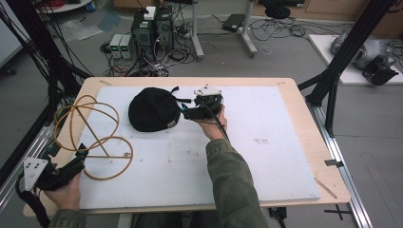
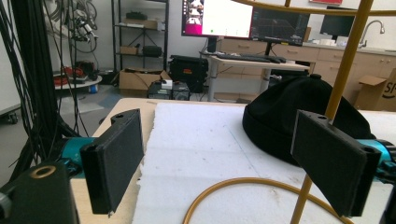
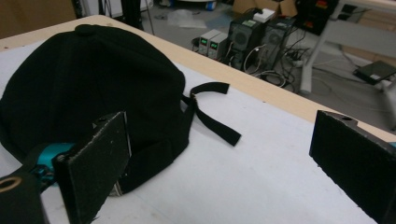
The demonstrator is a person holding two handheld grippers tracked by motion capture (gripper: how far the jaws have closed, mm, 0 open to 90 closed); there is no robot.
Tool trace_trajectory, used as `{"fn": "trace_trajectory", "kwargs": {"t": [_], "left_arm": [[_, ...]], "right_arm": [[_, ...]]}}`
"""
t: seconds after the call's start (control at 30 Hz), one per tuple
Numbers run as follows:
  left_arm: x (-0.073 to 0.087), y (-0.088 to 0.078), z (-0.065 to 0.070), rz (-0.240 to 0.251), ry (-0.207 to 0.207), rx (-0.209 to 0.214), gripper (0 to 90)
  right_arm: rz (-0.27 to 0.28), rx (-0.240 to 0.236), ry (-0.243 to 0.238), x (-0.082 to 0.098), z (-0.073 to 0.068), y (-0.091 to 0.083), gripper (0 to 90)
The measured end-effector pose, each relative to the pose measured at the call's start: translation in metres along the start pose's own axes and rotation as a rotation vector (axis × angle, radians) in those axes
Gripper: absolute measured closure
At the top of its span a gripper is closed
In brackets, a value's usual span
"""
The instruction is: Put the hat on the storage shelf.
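Nearest the camera, the left gripper [image 1: 78, 159], jaws wide apart, sits at the golden wire stand [image 1: 92, 137], left of the black cap [image 1: 153, 109]. Right of the cap, the right gripper [image 1: 186, 112] is open just beside its strap [image 3: 212, 122].

Black cap [image 1: 153, 109] crown-up on white board, straps loose, beside gold wire stand [image 1: 93, 135]

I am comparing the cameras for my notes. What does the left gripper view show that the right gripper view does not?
Left gripper view alone: the gold wire stand, its ring curving on the white board, and monitors on a desk behind. Right gripper view alone: the cap's loose black strap and computer towers on the floor. Both share the black cap on the white board, seen between open jaws.
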State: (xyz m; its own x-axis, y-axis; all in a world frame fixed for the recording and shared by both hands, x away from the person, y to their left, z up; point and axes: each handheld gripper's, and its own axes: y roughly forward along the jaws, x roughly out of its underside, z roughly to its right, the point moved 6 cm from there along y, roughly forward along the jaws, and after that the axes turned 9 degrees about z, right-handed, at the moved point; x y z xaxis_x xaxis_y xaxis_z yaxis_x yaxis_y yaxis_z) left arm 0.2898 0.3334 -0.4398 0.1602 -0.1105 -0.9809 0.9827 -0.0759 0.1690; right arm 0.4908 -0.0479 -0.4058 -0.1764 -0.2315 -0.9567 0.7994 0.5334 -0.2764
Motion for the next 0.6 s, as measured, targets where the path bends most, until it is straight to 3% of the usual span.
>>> {"fn": "trace_trajectory", "kwargs": {"t": [0.3, 0.6], "left_arm": [[0.001, 0.001, 0.001, -0.002, 0.001, 0.009, 17.4], [0.001, 0.000, -0.001, -0.001, -0.006, 0.009, 17.4]], "right_arm": [[-0.040, -0.046, -0.034, -0.008, -0.022, 0.024, 4.4], [-0.093, -0.117, -0.079, -0.010, -0.059, 0.054, 4.4]]}}
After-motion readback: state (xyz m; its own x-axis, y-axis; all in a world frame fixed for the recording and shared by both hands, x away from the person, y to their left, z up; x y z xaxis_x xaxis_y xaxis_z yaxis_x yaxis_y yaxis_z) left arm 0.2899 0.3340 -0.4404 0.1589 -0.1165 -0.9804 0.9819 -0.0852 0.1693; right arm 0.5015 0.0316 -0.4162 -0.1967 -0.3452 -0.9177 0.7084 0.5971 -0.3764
